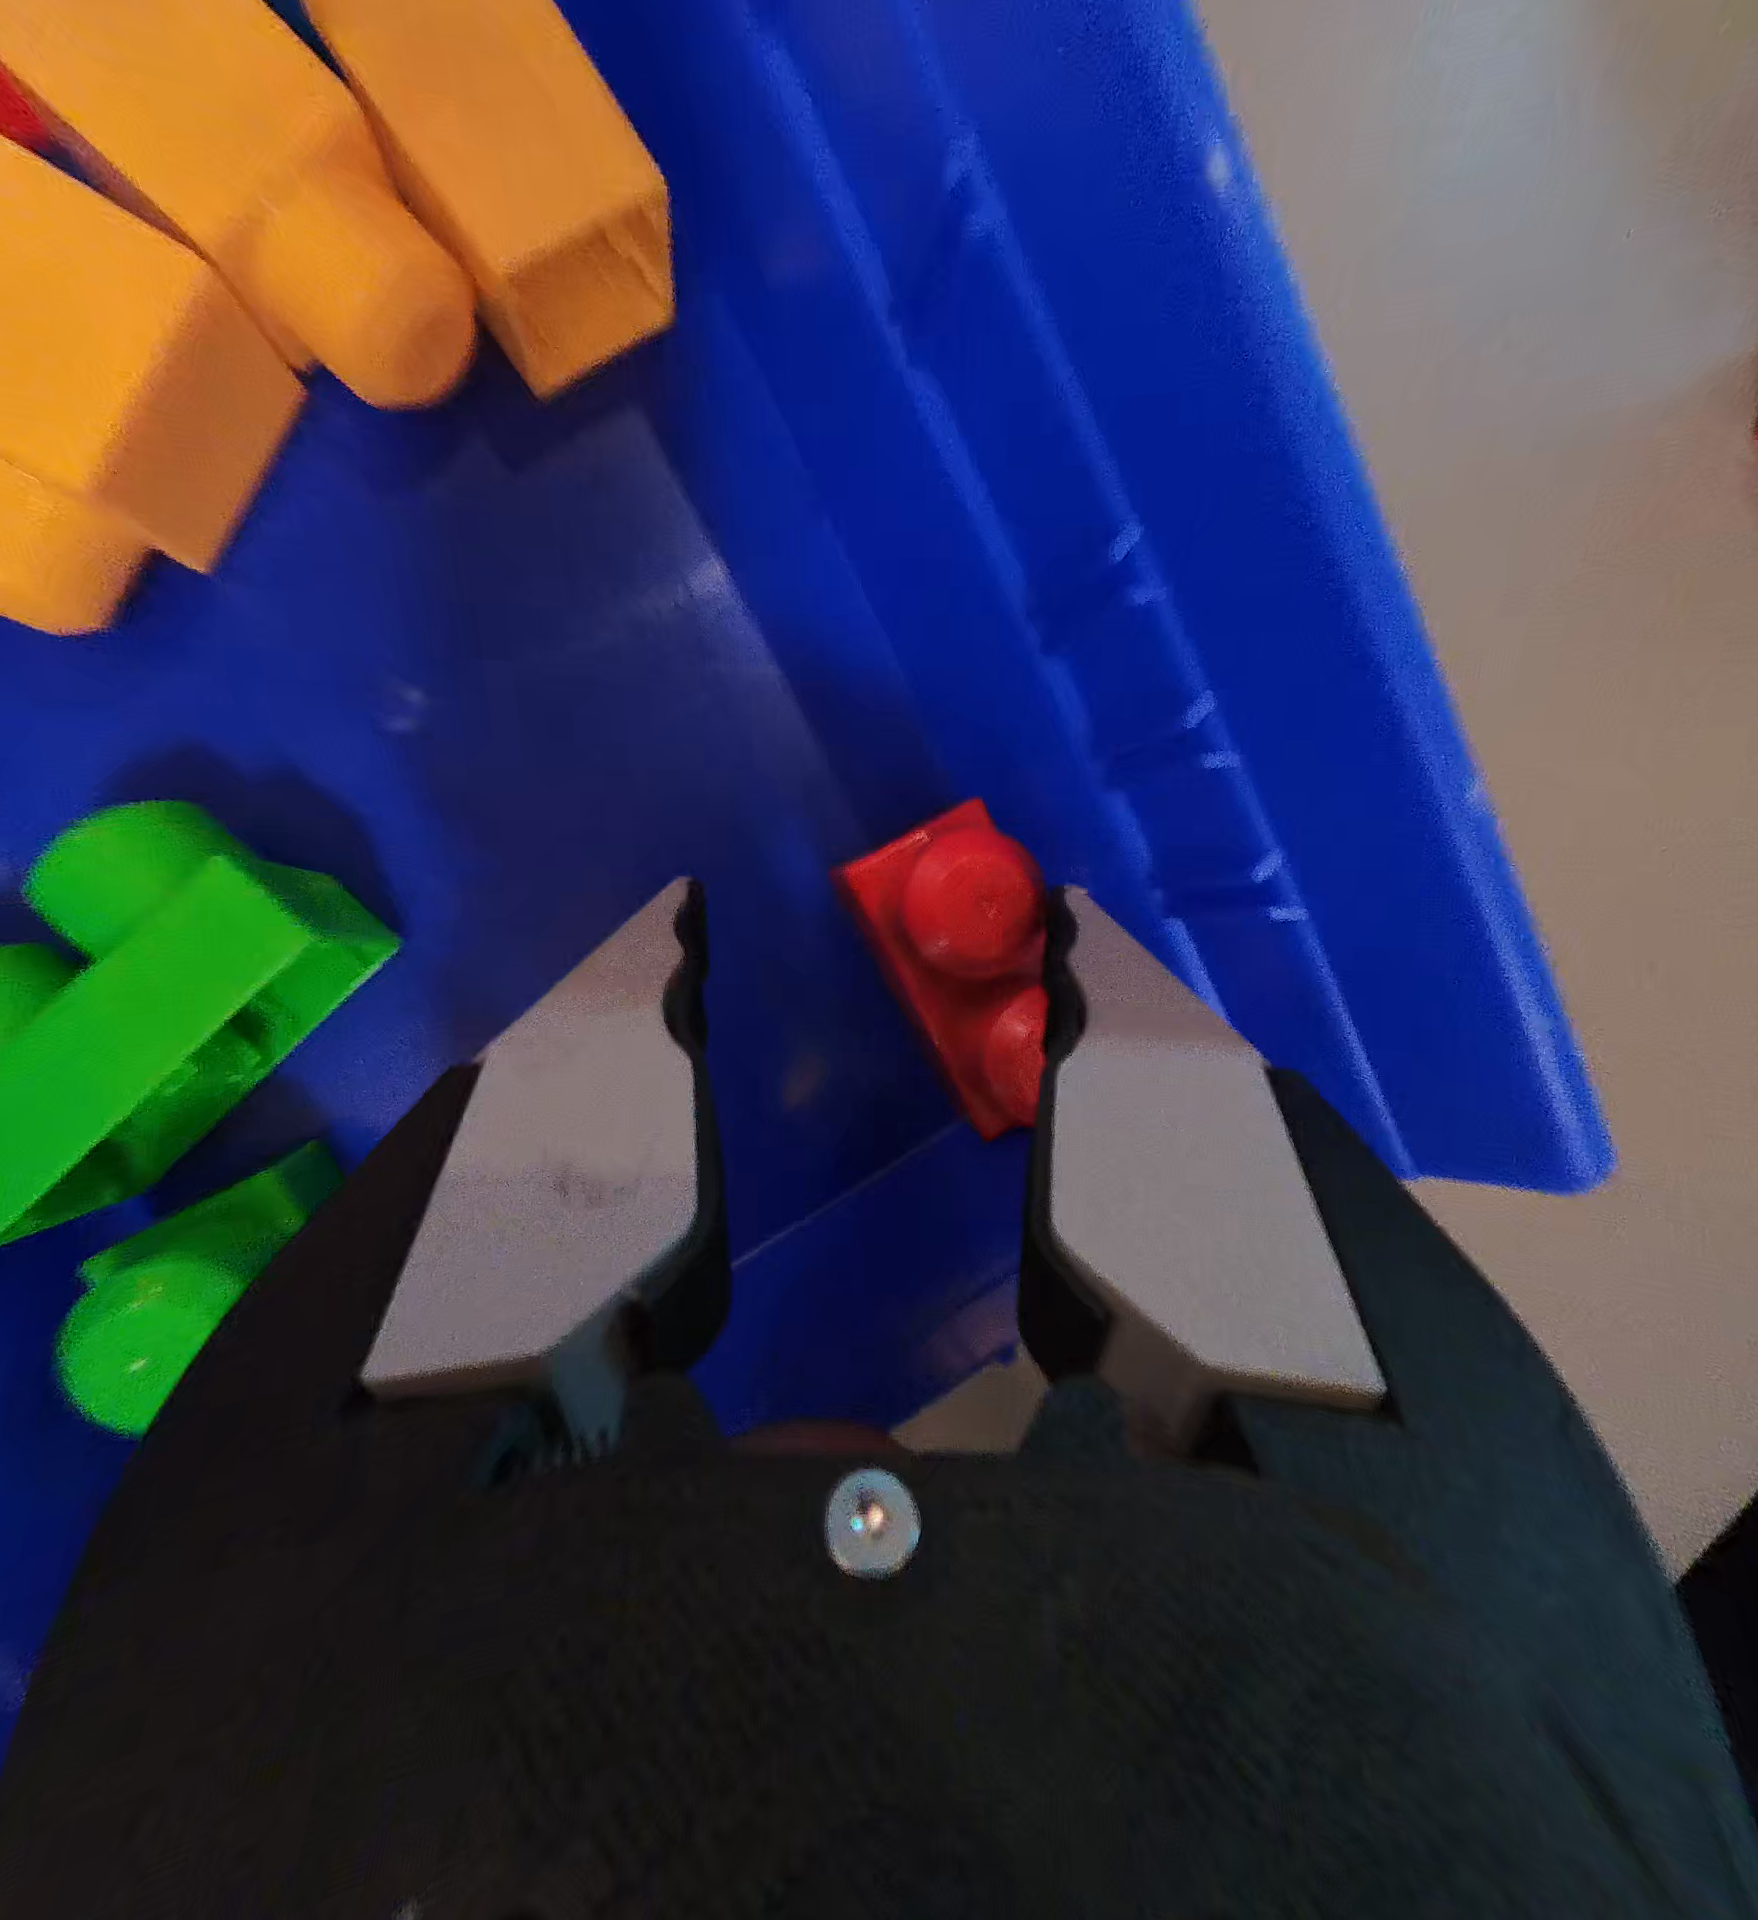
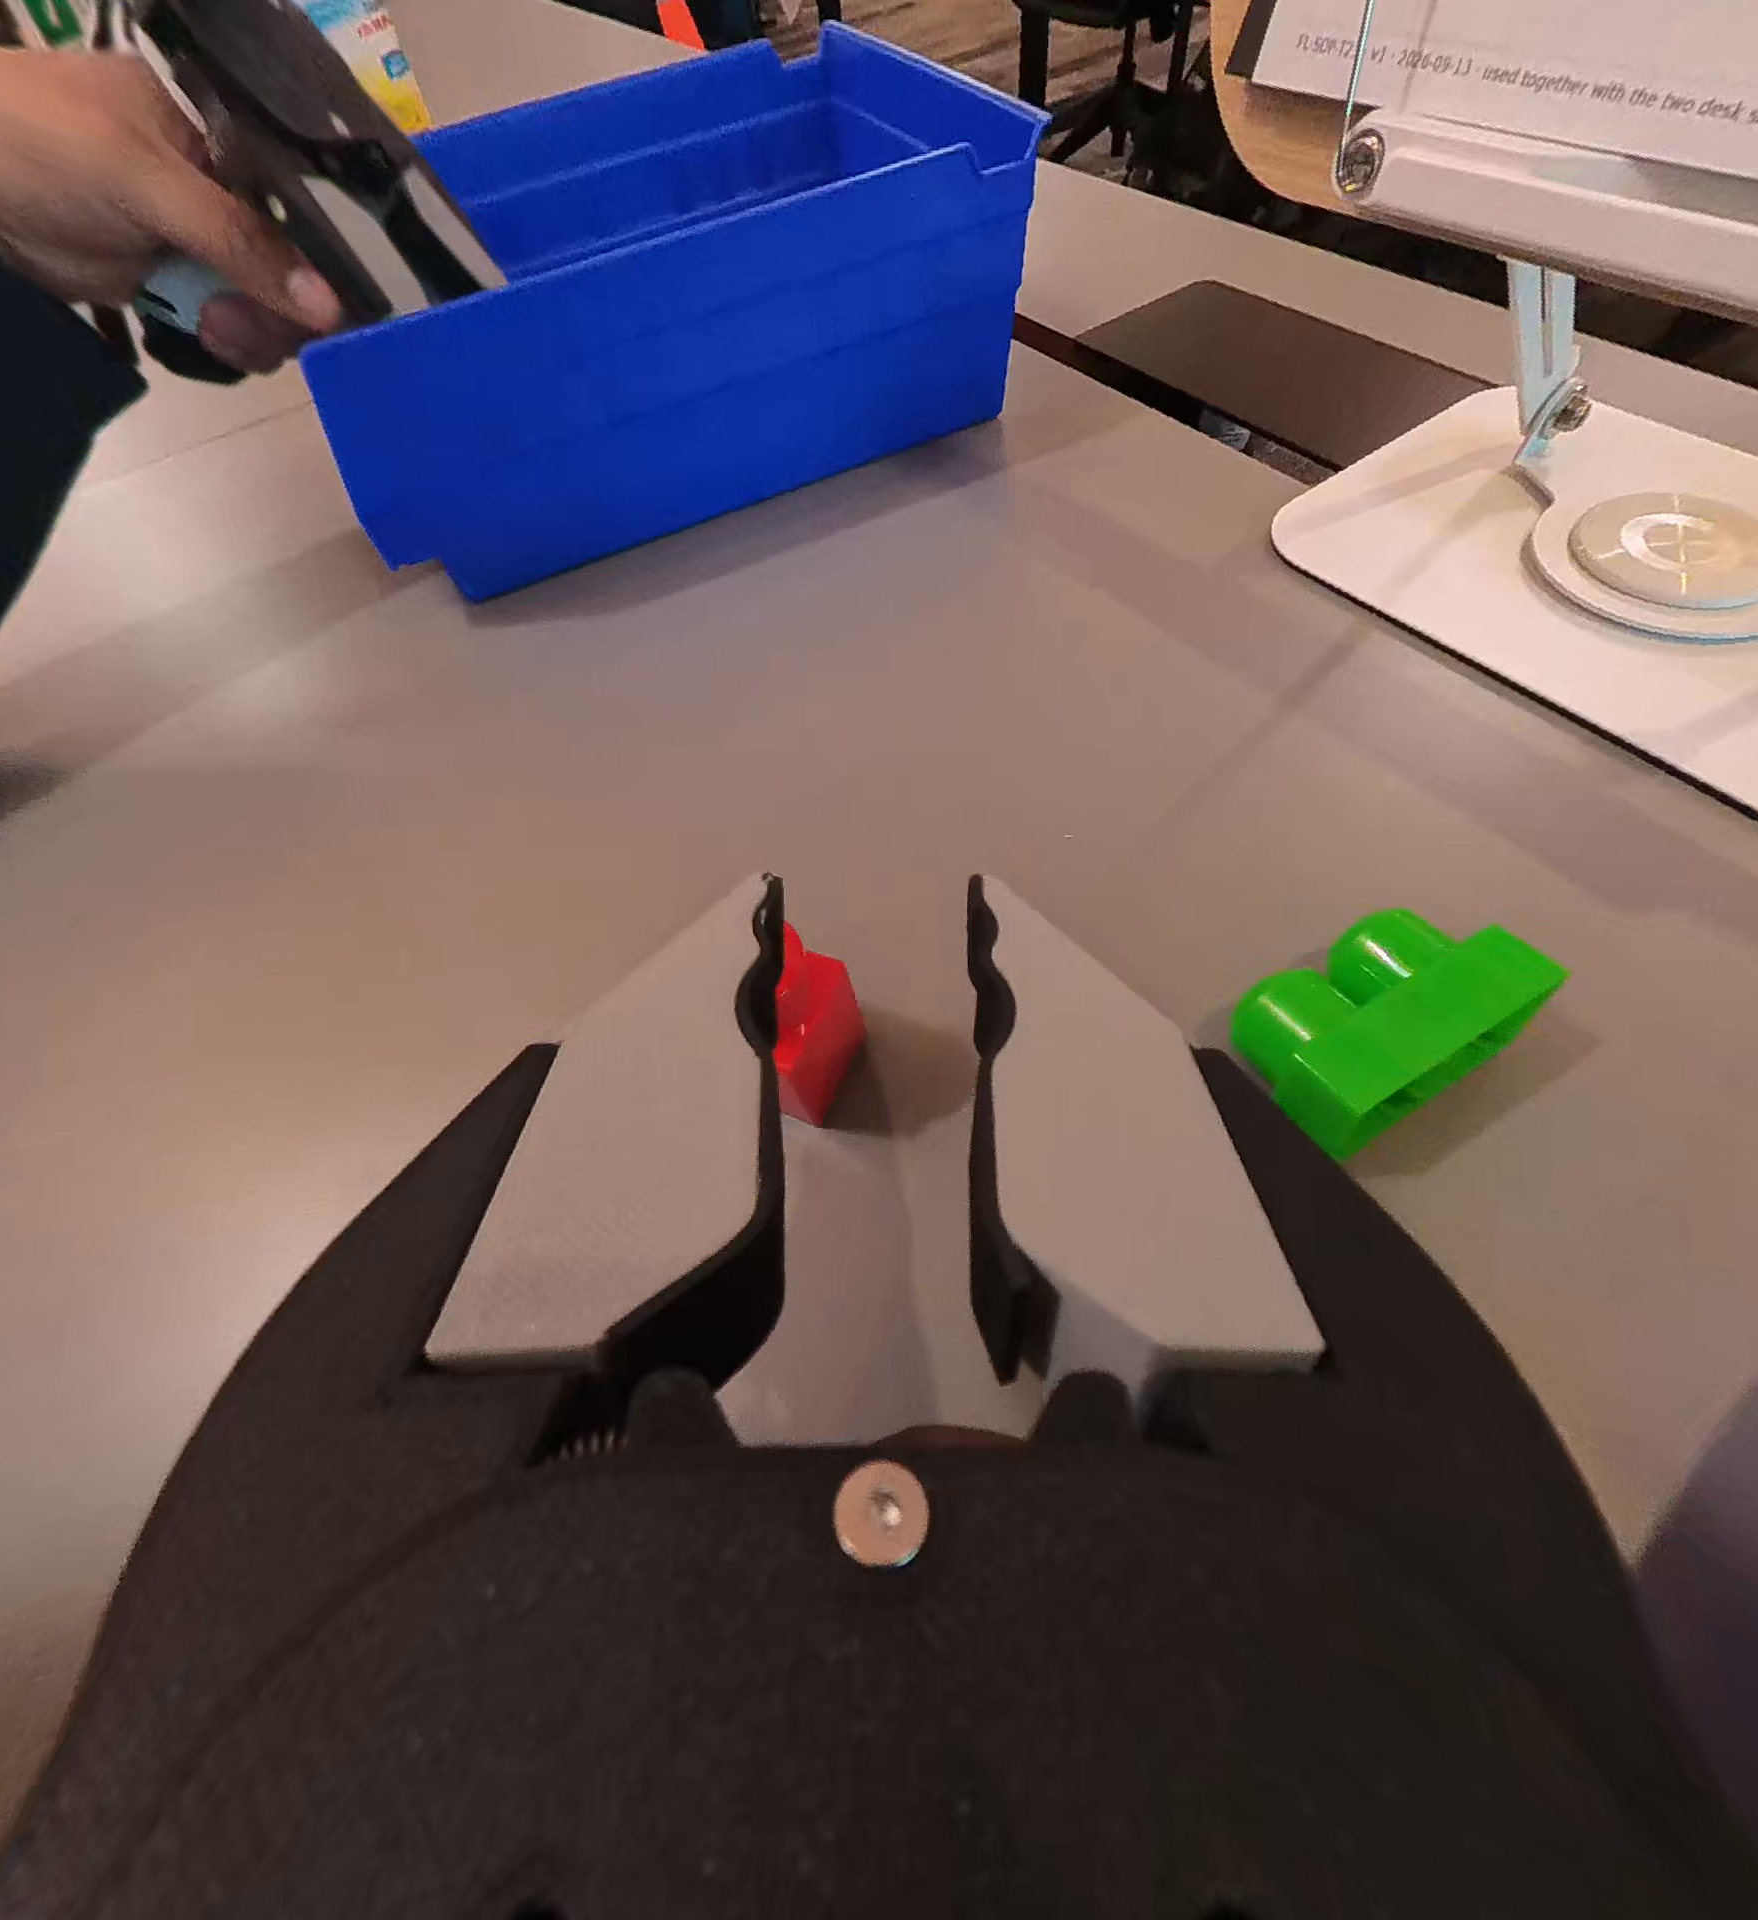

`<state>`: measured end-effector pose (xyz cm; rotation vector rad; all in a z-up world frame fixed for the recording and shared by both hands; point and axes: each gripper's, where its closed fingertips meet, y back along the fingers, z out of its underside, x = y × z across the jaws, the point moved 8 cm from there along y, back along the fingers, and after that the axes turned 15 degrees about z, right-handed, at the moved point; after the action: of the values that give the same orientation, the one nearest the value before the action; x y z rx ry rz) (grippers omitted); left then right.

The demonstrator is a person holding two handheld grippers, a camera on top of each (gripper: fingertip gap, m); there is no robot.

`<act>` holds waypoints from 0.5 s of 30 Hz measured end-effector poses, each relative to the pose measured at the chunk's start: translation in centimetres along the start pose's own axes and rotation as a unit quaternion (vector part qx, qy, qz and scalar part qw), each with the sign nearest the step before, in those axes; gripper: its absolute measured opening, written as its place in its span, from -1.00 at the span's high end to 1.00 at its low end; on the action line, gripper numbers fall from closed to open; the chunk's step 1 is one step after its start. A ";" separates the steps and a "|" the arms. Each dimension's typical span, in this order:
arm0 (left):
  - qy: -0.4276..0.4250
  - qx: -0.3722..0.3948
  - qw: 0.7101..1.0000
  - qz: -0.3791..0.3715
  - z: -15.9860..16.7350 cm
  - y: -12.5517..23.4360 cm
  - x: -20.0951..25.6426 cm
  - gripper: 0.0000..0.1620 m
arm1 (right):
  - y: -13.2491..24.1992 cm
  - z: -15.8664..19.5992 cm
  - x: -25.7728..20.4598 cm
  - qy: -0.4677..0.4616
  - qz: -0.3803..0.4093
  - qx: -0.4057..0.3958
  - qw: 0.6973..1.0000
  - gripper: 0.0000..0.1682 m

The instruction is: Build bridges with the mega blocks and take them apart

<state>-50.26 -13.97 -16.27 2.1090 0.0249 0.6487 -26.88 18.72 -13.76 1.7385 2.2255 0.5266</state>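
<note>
Blocks lie in two places: inside the blue bin (image 2: 667, 343) and out on the grey worktop (image 2: 542, 790); the left gripper (image 1: 880, 899) reaches down into the bin with its jaws apart and nothing gripped; a thin red two-stud plate (image 1: 942, 961) lies flat on the bin floor against the right wall, studs up, its long axis running along that wall, and the right finger (image 1: 1145, 1143) overlaps its edge; green blocks (image 1: 137, 1018) lie tipped over toward the left side of the floor, orange blocks (image 1: 231, 229) toward the far end; the right gripper (image 2: 870, 883), jaws parted and empty, hovers over a small red block (image 2: 818, 1039) on the worktop, stud pointing away; a green two-stud block (image 2: 1394, 1023) lies on its side to the right, studs pointing left, hollow underside right.
</note>
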 end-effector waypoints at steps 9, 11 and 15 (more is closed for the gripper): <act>-0.009 0.066 0.998 0.001 -0.8 0.9 -0.3 0.66 | 0.1 -0.1 -0.3 0.015 -0.002 -0.002 1.000 0.62; -0.017 0.093 0.996 -0.009 -0.9 2.0 0.3 0.66 | 0.1 0.0 -0.3 0.014 0.001 -0.003 1.000 0.62; -0.042 0.155 0.987 -0.030 -1.3 4.3 2.4 0.66 | 0.1 0.1 0.0 0.012 0.004 -0.006 1.000 0.62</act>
<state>-49.72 -14.94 -11.33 2.4231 0.1513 0.5454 -26.78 18.77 -13.81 1.7445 2.2278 0.5627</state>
